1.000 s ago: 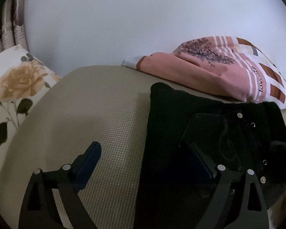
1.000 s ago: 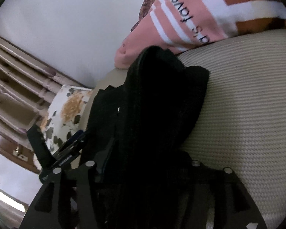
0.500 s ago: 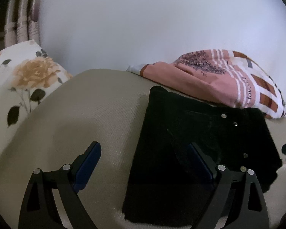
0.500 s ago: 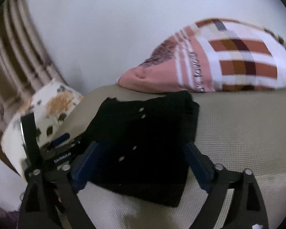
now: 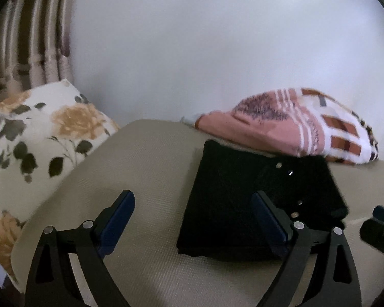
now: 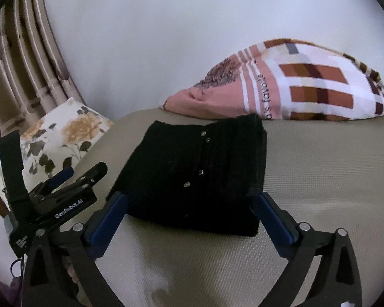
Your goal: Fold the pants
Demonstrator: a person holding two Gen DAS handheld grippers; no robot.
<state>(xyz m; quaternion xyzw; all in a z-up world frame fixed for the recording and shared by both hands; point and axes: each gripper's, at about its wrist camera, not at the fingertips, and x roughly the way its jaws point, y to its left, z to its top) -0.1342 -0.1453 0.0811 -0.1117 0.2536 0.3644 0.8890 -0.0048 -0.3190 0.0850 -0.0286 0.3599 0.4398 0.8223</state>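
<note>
The black pants (image 5: 233, 199) lie folded into a compact rectangle on the beige mattress (image 5: 140, 168), with silver snap buttons showing on top. My left gripper (image 5: 192, 212) hangs open above the mattress at the pants' left edge, holding nothing. In the right wrist view the pants (image 6: 192, 174) sit just beyond my right gripper (image 6: 192, 212). Its jaws are opening, the pads stand clear of the cloth, and nothing is gripped. The left gripper (image 6: 84, 171) shows at the left of that view.
A pink patterned pillow (image 6: 281, 87) lies right behind the pants against the white wall. A floral pillow (image 5: 38, 133) sits at the left, with a striped curtain (image 5: 38, 38) behind it. Bare mattress (image 6: 320, 179) stretches to the right of the pants.
The right gripper let go of the bunched pants and opened wide. Both grippers drew back and up. The pants now lie flat and folded.
</note>
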